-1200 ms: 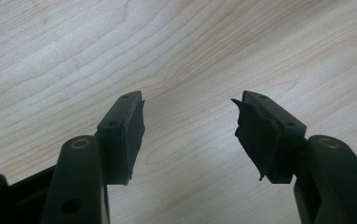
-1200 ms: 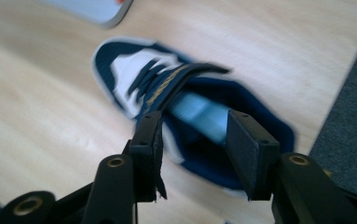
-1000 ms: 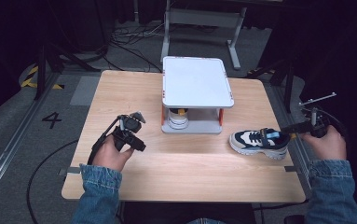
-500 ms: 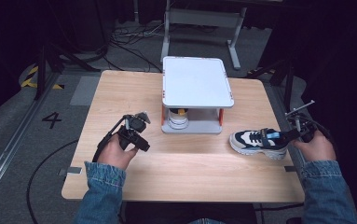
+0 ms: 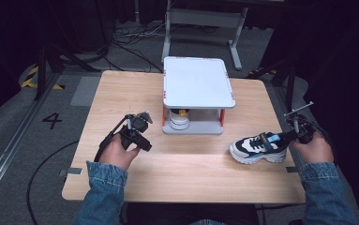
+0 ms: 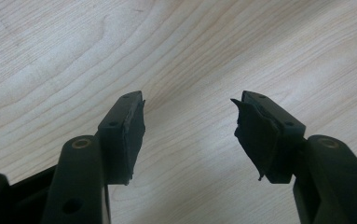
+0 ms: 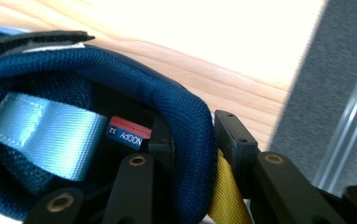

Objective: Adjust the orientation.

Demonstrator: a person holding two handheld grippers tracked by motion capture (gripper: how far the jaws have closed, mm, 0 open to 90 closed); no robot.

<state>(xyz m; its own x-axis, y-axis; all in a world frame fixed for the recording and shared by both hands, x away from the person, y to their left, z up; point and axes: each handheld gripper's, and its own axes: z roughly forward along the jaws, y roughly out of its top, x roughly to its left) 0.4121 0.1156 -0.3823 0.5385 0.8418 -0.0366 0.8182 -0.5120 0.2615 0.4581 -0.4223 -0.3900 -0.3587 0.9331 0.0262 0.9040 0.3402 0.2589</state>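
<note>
**Right jaws pinch the sneaker's heel collar; left jaws spread over bare desk**

High view: the jaws of the right gripper (image 5: 293, 134) meet the heel of a sneaker (image 5: 258, 149) that sits on the desk (image 5: 191, 164), toe pointing away from them. The left gripper (image 5: 137, 133) hovers well apart, with a white-topped stand (image 5: 198, 89) beyond it.

Left gripper view: the left gripper's (image 6: 190, 126) jaws stand spread, with nothing between them but wood grain.

Right gripper view: the right gripper's (image 7: 192, 140) jaws are pressed onto the padded blue collar (image 7: 185, 116), one inside the shoe, one outside by a yellow pull loop (image 7: 225, 191). The collar looks soft and compressible and the shoe light, so this heel grip should hold, though the toe may sag when lifted.
</note>
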